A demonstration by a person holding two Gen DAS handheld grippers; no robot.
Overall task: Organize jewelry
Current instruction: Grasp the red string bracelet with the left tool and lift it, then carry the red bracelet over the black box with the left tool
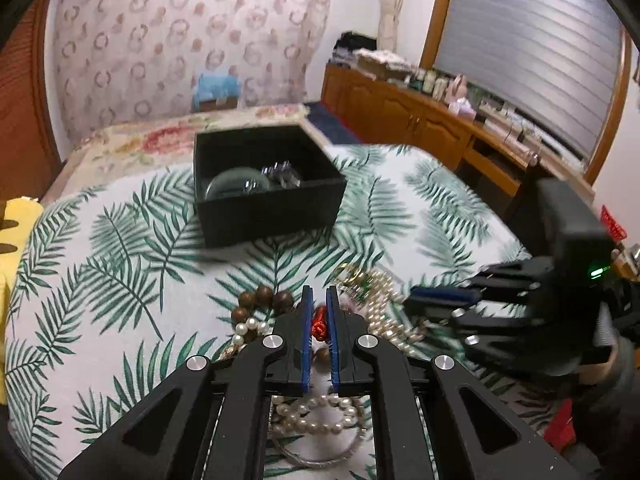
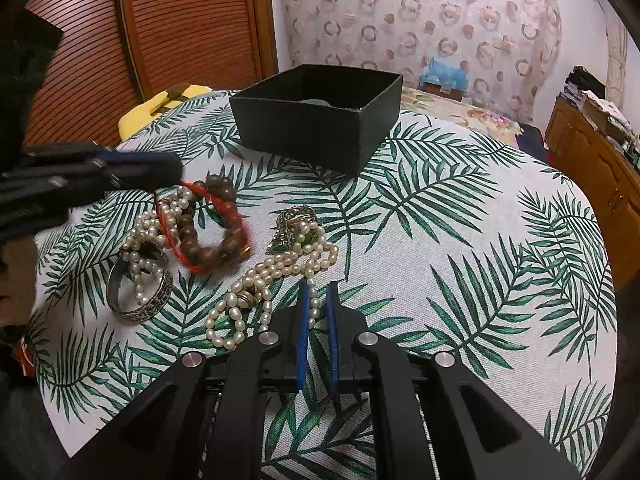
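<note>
My left gripper is shut on a red cord bracelet, its knot pinched between the blue pads. The right wrist view shows the left gripper with the red cord stretched from its tip over a brown wooden bead bracelet. Around them lie pearl strands, a silver bangle and a gold and green ornament. My right gripper rests at the near end of the pearls, jaws almost together with a strand between the pads. An open black box stands behind the heap.
A palm-leaf cloth covers the round table. In the black box lie a clear glassy piece and a small dark item. A yellow object sits at the table's far left edge. A wooden cabinet runs along the right wall.
</note>
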